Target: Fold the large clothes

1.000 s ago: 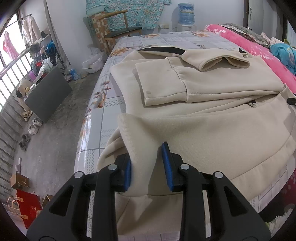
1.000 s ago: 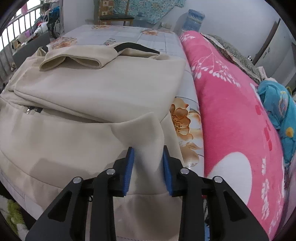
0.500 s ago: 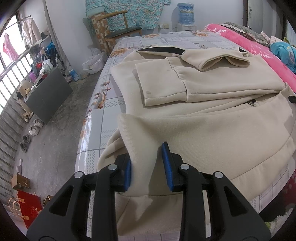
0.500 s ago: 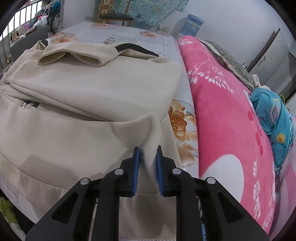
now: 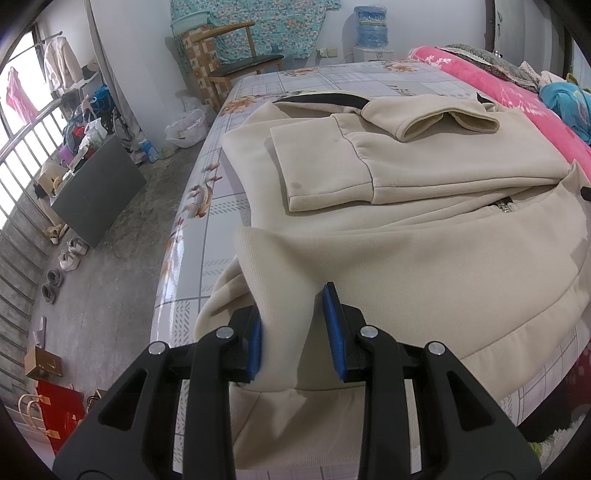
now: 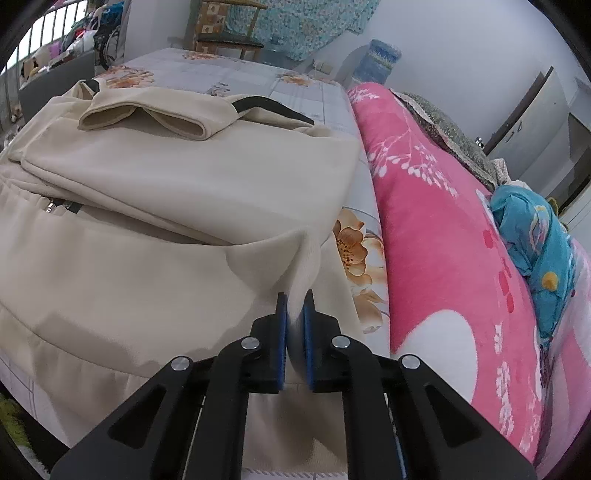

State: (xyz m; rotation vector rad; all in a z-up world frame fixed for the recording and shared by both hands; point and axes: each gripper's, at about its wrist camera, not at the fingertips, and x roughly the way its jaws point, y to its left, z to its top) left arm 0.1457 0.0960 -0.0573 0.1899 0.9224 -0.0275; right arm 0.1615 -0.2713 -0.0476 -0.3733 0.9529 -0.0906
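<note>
A large beige sweatshirt (image 5: 406, 258) lies on the bed with both sleeves folded across its chest (image 5: 332, 166) and a zip pull (image 5: 504, 205) showing. My left gripper (image 5: 291, 314) is shut on the raised left corner of the ribbed hem, a thick bunch of cloth between its blue pads. In the right wrist view the same sweatshirt (image 6: 147, 277) fills the left side. My right gripper (image 6: 295, 314) has its jaws closing on the right hem corner, and the pads pinch a thin fold of the fabric, which stands up in a peak.
The bed sheet (image 5: 207, 221) is grey with orange flowers. A pink blanket (image 6: 443, 240) and a blue cloth (image 6: 535, 240) lie along the right. A wooden chair (image 5: 240, 62) and water bottle (image 5: 371, 26) stand beyond. Floor left holds a dark board (image 5: 96, 199), shoes (image 5: 70, 254), red bag (image 5: 59, 413).
The right gripper's jaws have narrowed from a wide gap around the hem corner to a tight pinch on it. The left gripper and its bunch of hem look the same.
</note>
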